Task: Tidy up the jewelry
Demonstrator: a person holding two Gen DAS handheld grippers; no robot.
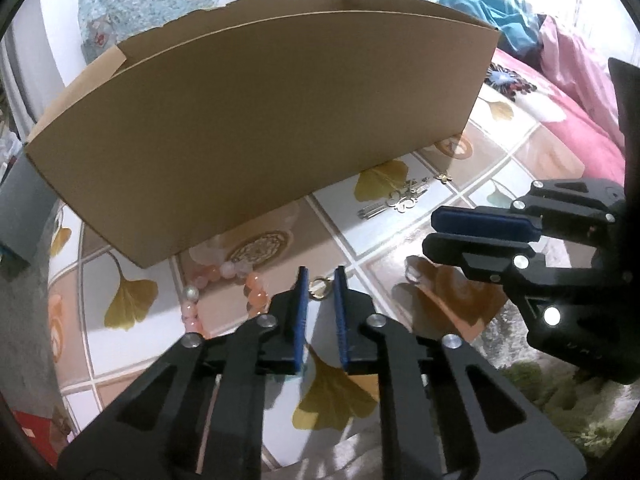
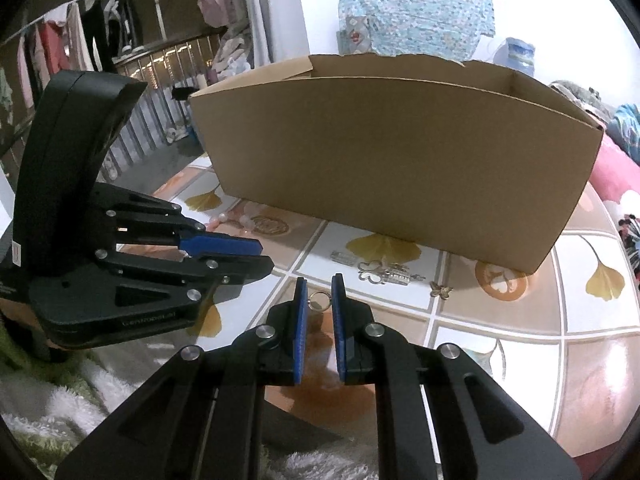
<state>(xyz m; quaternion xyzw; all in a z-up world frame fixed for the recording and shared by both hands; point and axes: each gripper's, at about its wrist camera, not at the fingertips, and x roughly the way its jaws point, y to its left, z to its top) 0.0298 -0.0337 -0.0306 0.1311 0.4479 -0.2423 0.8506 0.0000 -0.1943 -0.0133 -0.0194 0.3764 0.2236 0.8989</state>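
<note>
The left gripper [image 1: 320,276] holds its blue pads close together, pinching a thin gold ring [image 1: 320,289] at their tips. A pink bead bracelet [image 1: 224,276] lies at ten o'clock. The right gripper [image 2: 319,280] has narrow jaws around a second ring [image 2: 319,301], but I cannot tell whether they press it. Silver clips [image 2: 380,272] lie at one o'clock. A cardboard box [image 2: 400,168] stands at twelve.
</note>
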